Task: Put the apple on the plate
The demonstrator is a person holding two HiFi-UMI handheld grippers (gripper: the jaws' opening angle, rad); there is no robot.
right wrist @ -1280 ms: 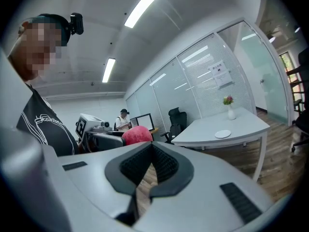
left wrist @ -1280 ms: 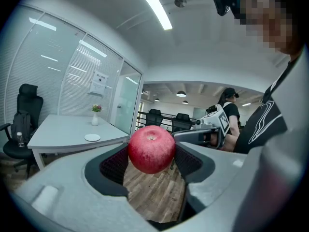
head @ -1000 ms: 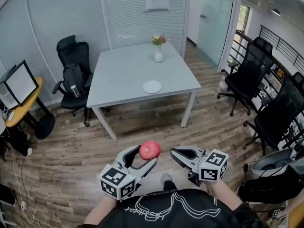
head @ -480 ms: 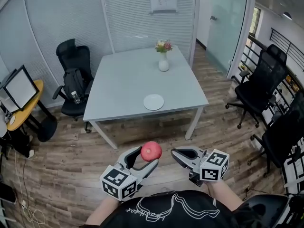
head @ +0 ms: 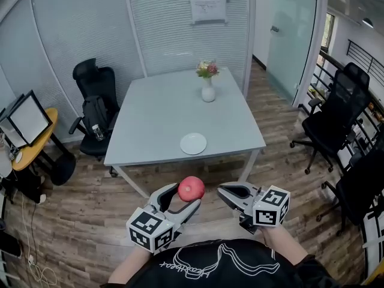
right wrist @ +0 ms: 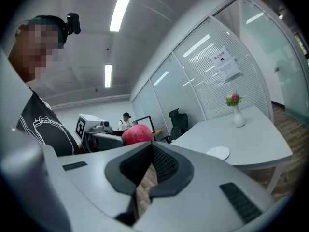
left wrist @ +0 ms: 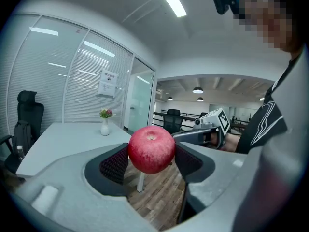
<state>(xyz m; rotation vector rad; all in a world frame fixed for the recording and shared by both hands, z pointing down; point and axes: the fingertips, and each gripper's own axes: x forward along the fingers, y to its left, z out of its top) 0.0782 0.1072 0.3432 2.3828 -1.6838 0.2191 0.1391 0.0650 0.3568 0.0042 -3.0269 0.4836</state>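
The red apple, stem end up, sat clamped between the left gripper's jaws above the floor, well apart from the plate. The small, round, white plate lay flat on the table, near its front edge.

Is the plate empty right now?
Empty: the plate shows bare white, and the apple is clamped in the left hand-held gripper.

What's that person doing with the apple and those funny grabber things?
A person holds a gripper in each hand. The left gripper is clamped on a red apple, up in the air over the wooden floor. The right gripper beside it is shut and empty. Ahead, a white plate sits near the front edge of the table, a flower vase farther back. The apple is not on the plate yet.
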